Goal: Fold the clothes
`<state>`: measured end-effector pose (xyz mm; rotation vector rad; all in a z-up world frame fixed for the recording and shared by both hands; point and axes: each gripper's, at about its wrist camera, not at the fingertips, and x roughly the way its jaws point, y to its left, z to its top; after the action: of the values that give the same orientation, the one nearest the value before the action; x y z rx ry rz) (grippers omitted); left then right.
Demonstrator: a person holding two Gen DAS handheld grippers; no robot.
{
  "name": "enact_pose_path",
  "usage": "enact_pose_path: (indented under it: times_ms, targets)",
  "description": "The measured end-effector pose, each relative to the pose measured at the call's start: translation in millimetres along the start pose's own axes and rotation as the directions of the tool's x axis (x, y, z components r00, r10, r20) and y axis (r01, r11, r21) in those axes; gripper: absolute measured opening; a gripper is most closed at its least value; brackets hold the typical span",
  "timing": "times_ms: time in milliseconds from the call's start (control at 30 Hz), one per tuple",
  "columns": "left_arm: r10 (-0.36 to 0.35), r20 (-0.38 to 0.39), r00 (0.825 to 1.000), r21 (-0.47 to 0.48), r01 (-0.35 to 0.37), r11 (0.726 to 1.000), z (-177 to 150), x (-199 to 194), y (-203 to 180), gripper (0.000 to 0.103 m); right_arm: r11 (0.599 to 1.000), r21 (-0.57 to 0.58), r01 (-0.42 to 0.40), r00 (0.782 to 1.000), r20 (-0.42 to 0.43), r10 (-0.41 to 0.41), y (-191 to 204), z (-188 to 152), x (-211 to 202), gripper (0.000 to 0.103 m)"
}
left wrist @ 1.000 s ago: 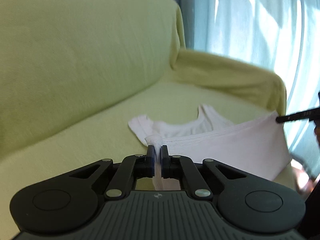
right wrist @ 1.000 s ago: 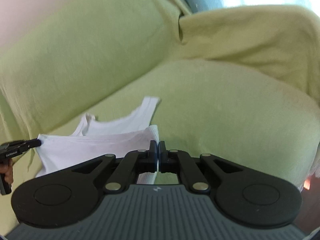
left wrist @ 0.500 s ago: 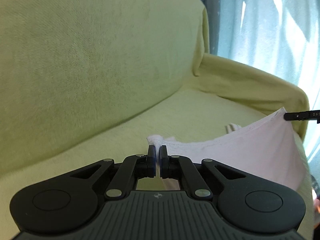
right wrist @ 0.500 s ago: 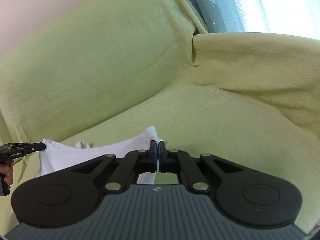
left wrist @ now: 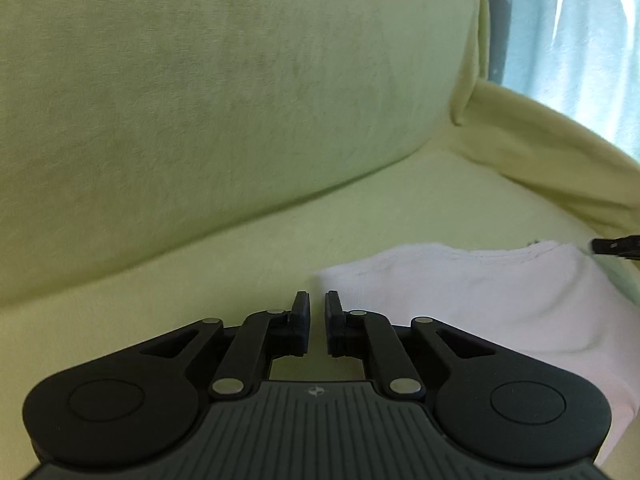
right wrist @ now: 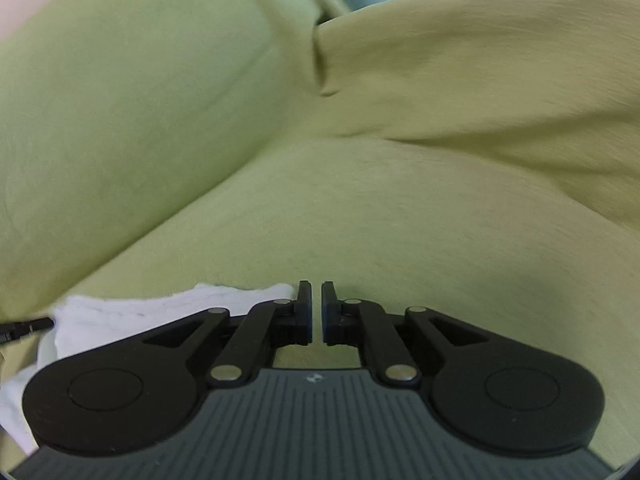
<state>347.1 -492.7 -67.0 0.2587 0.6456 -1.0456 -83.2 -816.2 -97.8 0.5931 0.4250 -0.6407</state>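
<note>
Left wrist view: no containers here. Left gripper (left wrist: pixel 317 307) at 6 o'clock, fingers (left wrist: pixel 301 310) parted by a narrow gap, nothing between them, only green sofa seat (left wrist: pixel 240 264) showing through. White garment (left wrist: pixel 480 300) lying folded on the seat at 4 o'clock, just beside the right-hand finger, near corner not pinched. Stitched hem along its far edge. Tip of right gripper (left wrist: pixel 614 246) poking in at 3 o'clock, at the garment's far corner; touching or not, cannot tell. Sofa backrest (left wrist: pixel 200 100) filling 9 to 12 o'clock, armrest (left wrist: pixel 560 160) at 2 o'clock, pale blue curtain (left wrist: pixel 580 40) at 1 o'clock.

Right wrist view: right gripper (right wrist: pixel 313 306) at 6 o'clock, fingers (right wrist: pixel 305 308) slightly apart, gap empty, seat (right wrist: pixel 400 220) visible through it. Garment (right wrist: pixel 160 312) at 8 o'clock, corner right up against the left-hand finger, partly hidden behind the gripper body, lying flat on the seat. Dark tip of left gripper (right wrist: pixel 28 326) at 9 o'clock, at the garment's other corner. Backrest (right wrist: pixel 120 100) at 10 o'clock, armrest (right wrist: pixel 500 80) at 1 o'clock. View somewhat blurred.
</note>
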Motion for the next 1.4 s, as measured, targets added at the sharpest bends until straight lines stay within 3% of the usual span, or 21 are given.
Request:
enact_pose_path:
  times_ms: [100, 167, 233, 333, 533, 567, 600, 633, 667, 800, 933, 967, 1000, 1067, 1133, 1167, 1233, 1267, 1333, 1400]
  targets:
    - [0.032, 0.009, 0.999, 0.069, -0.033, 0.997, -11.6, -29.9, -9.3, 0.032, 0.997, -0.076, -0.023, 1.000, -0.015, 0.022, 24.2, -13.0, -36.5, 0.006]
    - [0.011, 0.015, 1.000, 0.091, -0.013, 0.996, -21.9, -56.7, -17.8, 0.034, 0.988, -0.126, -0.090, 0.994, -0.066, 0.082, 43.6, -27.6, -60.7, 0.014]
    - [-0.052, 0.017, 0.999, 0.069, 0.050, 0.996, -33.6, -87.3, -25.2, 0.046, 0.976, -0.146, -0.159, 0.982, -0.121, 0.142, 44.3, -43.0, -83.2, 0.038]
    - [-0.153, 0.013, 0.988, 0.060, 0.152, 0.987, -56.4, -123.3, -38.6, 0.052, 0.966, -0.142, -0.217, 0.965, -0.181, 0.190, 47.5, -66.3, -107.5, 0.037]
    - [-0.206, -0.011, 0.978, 0.016, 0.206, 0.978, -79.3, -126.6, -57.8, 0.048, 0.981, -0.017, -0.195, 0.965, -0.183, 0.188, 39.7, -85.9, -101.0, 0.037]
    - [-0.209, -0.010, 0.978, 0.004, 0.209, 0.978, -79.6, -123.2, -59.0, 0.041, 0.980, 0.019, -0.196, 0.964, -0.181, 0.197, 36.9, -86.3, -95.6, 0.036]
    - [-0.214, -0.014, 0.977, -0.001, 0.214, 0.977, -79.7, -120.0, -60.7, 0.009, 0.979, 0.056, -0.194, 0.963, -0.179, 0.201, 34.0, -86.5, -90.8, 0.032]
    - [-0.211, -0.017, 0.977, -0.001, 0.211, 0.977, -78.6, -115.4, -63.3, 0.003, 0.978, 0.083, -0.189, 0.964, -0.176, 0.201, 31.8, -87.6, -88.3, 0.013]
    - [-0.209, -0.015, 0.978, -0.004, 0.209, 0.978, -77.7, -113.2, -64.2, 0.003, 0.980, 0.096, -0.176, 0.966, -0.174, 0.191, 29.5, -87.9, -86.3, 0.007]
    - [-0.183, -0.013, 0.983, -0.030, 0.183, 0.983, -90.0, -124.2, -53.9, 0.003, 0.992, 0.072, -0.108, 0.980, -0.161, 0.119, 23.5, -84.5, -95.9, 0.007]
    - [-0.166, -0.050, 0.985, -0.038, 0.164, 0.986, -103.1, -128.2, -45.3, 0.005, 0.992, 0.091, -0.092, 0.979, -0.175, 0.107, 13.9, -86.7, -99.0, 0.007]
    - [-0.156, -0.053, 0.986, -0.028, 0.155, 0.987, -103.8, -130.8, -47.0, 0.005, 0.993, 0.082, -0.087, 0.980, -0.174, 0.100, 14.9, -86.4, -100.7, 0.009]
    - [-0.145, -0.054, 0.988, -0.017, 0.144, 0.989, -104.0, -133.8, -48.9, 0.007, 0.995, 0.065, -0.081, 0.981, -0.173, 0.092, 17.1, -85.8, -103.5, 0.018]
    - [-0.089, -0.051, 0.995, 0.053, 0.092, 0.994, -103.0, -143.6, -56.9, 0.014, 0.997, -0.007, -0.073, 0.982, -0.174, 0.071, 26.6, -83.7, -113.5, 0.022]
    - [-0.012, -0.032, 0.999, 0.170, 0.017, 0.985, -102.0, -155.0, -69.5, 0.032, 0.988, -0.140, -0.066, 0.984, -0.171, 0.041, 42.0, -84.6, -124.1, 0.032]
    - [0.022, -0.011, 1.000, 0.253, -0.019, 0.967, -102.9, -162.3, -79.0, 0.035, 0.971, -0.229, -0.060, 0.986, -0.166, 0.022, 51.4, -86.5, -129.8, 0.032]
    - [0.055, 0.027, 0.998, 0.440, -0.061, 0.896, -106.9, -173.8, -101.2, 0.037, 0.891, -0.452, -0.042, 0.990, -0.141, -0.025, 72.5, -96.0, -139.4, 0.033]
    - [0.055, 0.040, 0.998, 0.539, -0.068, 0.839, -110.6, -176.0, -113.0, 0.038, 0.833, -0.552, -0.039, 0.990, -0.133, -0.041, 82.7, -102.7, -141.0, 0.033]
    - [0.052, 0.065, 0.997, 0.718, -0.083, 0.692, -120.5, -175.7, -136.6, 0.041, 0.725, -0.687, -0.048, 0.989, -0.133, -0.061, 96.9, -114.9, -140.4, 0.032]
    - [0.053, 0.065, 0.996, 0.819, -0.084, 0.568, -128.0, -167.1, -151.5, 0.041, 0.628, -0.777, -0.038, 0.991, -0.112, -0.078, 107.9, -123.0, -138.5, 0.032]
